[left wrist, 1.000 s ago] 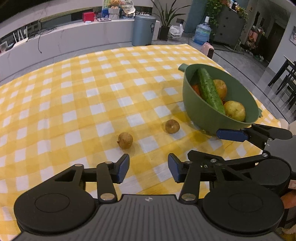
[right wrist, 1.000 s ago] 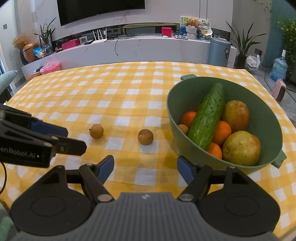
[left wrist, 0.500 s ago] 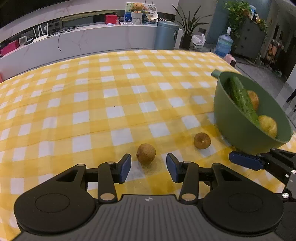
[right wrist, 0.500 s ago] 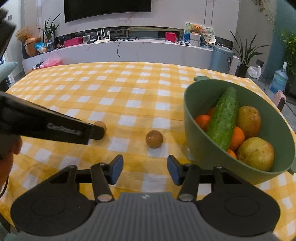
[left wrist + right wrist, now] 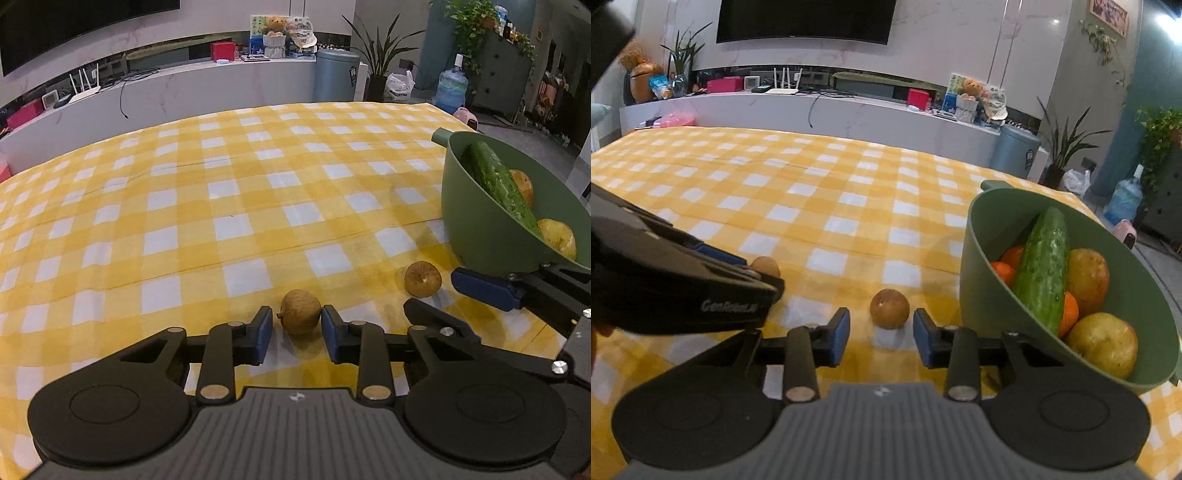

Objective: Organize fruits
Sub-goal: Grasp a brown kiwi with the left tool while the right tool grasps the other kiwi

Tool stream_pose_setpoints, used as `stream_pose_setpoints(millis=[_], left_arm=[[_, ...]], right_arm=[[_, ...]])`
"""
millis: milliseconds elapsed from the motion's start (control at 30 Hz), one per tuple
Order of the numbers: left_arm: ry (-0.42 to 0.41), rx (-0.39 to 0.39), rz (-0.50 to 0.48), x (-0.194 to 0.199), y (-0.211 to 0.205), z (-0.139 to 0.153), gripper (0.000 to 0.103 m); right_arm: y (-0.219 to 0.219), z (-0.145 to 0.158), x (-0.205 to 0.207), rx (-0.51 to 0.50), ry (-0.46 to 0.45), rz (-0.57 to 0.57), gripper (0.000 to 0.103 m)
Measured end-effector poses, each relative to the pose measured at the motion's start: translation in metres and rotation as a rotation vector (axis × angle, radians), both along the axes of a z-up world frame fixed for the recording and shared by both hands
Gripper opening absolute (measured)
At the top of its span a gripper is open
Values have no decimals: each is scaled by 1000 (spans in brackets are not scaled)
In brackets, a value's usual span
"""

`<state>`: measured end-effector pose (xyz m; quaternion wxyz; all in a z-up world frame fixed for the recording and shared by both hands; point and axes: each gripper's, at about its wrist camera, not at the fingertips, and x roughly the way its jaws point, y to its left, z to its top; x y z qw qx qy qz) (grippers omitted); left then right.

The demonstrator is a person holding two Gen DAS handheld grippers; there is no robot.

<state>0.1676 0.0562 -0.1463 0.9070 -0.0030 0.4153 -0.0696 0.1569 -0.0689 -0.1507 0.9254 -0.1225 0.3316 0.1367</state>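
Two small brown round fruits lie on the yellow checked tablecloth. One small fruit point(image 5: 300, 312) sits between the fingertips of my left gripper point(image 5: 297, 332). Its jaws are closing, with a thin gap still showing at the left pad. The other small fruit point(image 5: 889, 308) sits between the tips of my right gripper point(image 5: 881, 334). Those jaws are closing too, and neither pad presses on it. A green bowl point(image 5: 971, 229) to the right holds a cucumber point(image 5: 1043, 266), pears and oranges. In the left wrist view the right gripper's fingers point(image 5: 484, 288) flank the second fruit point(image 5: 423, 278).
The bowl's wall point(image 5: 480, 229) stands close to the right of both grippers. My left gripper's body point(image 5: 683, 291) fills the left of the right wrist view. Beyond the table's far edge are a white counter point(image 5: 812, 110), a grey bin point(image 5: 1015, 151) and a water bottle point(image 5: 450, 90).
Both grippers have come down and forward onto the cloth. Their jaws have narrowed, and each small fruit now lies between a pair of fingertips instead of ahead of them.
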Motion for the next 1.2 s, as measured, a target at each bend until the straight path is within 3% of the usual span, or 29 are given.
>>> stream_pose_setpoints(millis=[267, 767, 900, 1200], left_arm=[[-19, 11, -33, 0, -3, -1, 28], [-24, 21, -42, 1, -3, -1, 28], [-28, 25, -48, 0, -3, -2, 28], [-38, 16, -56, -1, 0, -3, 27]], right_arm=[[9, -10, 8, -39, -11, -17, 33], [21, -13, 12, -106, -26, 12, 32], [24, -13, 11, -131, -20, 16, 22], [27, -9, 7, -162, -13, 55, 21]])
